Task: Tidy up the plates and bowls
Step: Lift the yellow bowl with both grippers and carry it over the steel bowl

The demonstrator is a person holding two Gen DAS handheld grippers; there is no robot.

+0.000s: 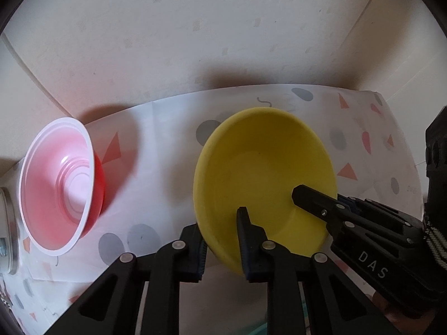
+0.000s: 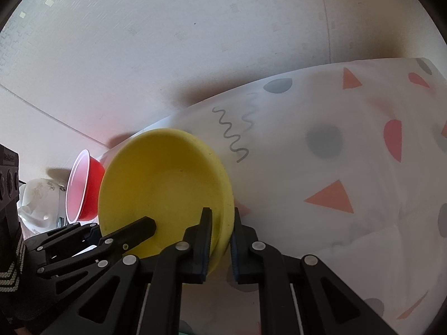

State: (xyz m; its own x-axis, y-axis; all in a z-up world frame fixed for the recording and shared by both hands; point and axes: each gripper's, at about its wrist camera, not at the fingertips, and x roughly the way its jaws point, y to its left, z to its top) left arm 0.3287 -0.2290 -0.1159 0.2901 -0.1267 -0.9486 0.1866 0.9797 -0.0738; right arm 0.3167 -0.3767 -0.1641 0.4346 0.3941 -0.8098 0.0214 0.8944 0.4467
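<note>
Between the two black grippers sits a yellow bowl (image 1: 264, 181). It is round, smooth and looks like plastic, with a thick rolled rim and a flat bottom. It is tipped up on its side, so both cameras look right into it.

The left gripper (image 1: 223, 240) pinches the near rim of the yellow bowl. One finger is inside the bowl and the other is outside, under the rim. Both press on the wall, so this gripper is closed on the bowl.

The right gripper (image 2: 220, 240) does the same on the other side of the rim. One finger sits inside the bowl and one sits outside. The outside finger looks close to the rim, and the grip looks tight.

Each gripper also shows in the other camera, reaching into the bowl from the side. The fingers are hard black plastic with silver round screws and blue pads.

Off to the left of the left gripper stands a red bowl (image 1: 60, 185). It is thin and shiny, red outside and pale pink inside, with a white rim and ring steps at the bottom. It is tipped too, and well apart from the yellow bowl.

Under both bowls lies a white tablecloth (image 2: 321, 153) with gray dots, orange triangles and squiggly lines.
</note>
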